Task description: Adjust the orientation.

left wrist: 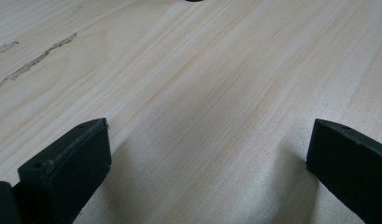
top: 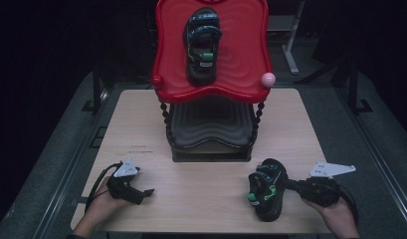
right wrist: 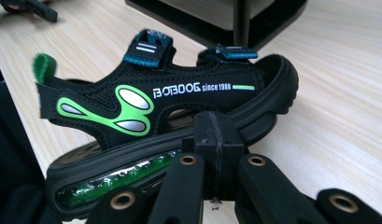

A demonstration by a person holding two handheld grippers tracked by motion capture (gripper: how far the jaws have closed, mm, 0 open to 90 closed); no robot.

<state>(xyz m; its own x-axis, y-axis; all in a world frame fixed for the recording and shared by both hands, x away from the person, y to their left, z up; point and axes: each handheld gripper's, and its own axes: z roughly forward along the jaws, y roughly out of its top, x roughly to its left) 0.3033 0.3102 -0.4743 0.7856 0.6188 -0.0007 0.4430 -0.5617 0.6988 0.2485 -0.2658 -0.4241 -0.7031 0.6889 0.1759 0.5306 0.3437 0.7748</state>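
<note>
Your right gripper (top: 289, 184) has its jaws pinched together on the sole edge of a sandal (top: 266, 189), and the right gripper view shows that sole clamped between the pads, the shoe tilted on its side. From the stand, this sandal sits at about 5 o'clock, near the table's (top: 206, 199) front edge. Your left gripper (top: 147, 192) rests at 7 o'clock with jaws wide and nothing between them, only bare wood.

You seem to be in the carrying step: one sandal is gripped and its partner (top: 202, 44) already lies on the red tray (top: 241, 59) on top of the stand (top: 211, 134). The next move likely calls for lifting toward 12 o'clock and clearing the tray's rim before setting down beside the first shoe, in the free space at its right.

Count: two sandals, two grippers, one stand with a red top tray and a dark lower one (top: 211, 124), two corner knobs, red (top: 157, 80) and pink (top: 268, 78).
</note>
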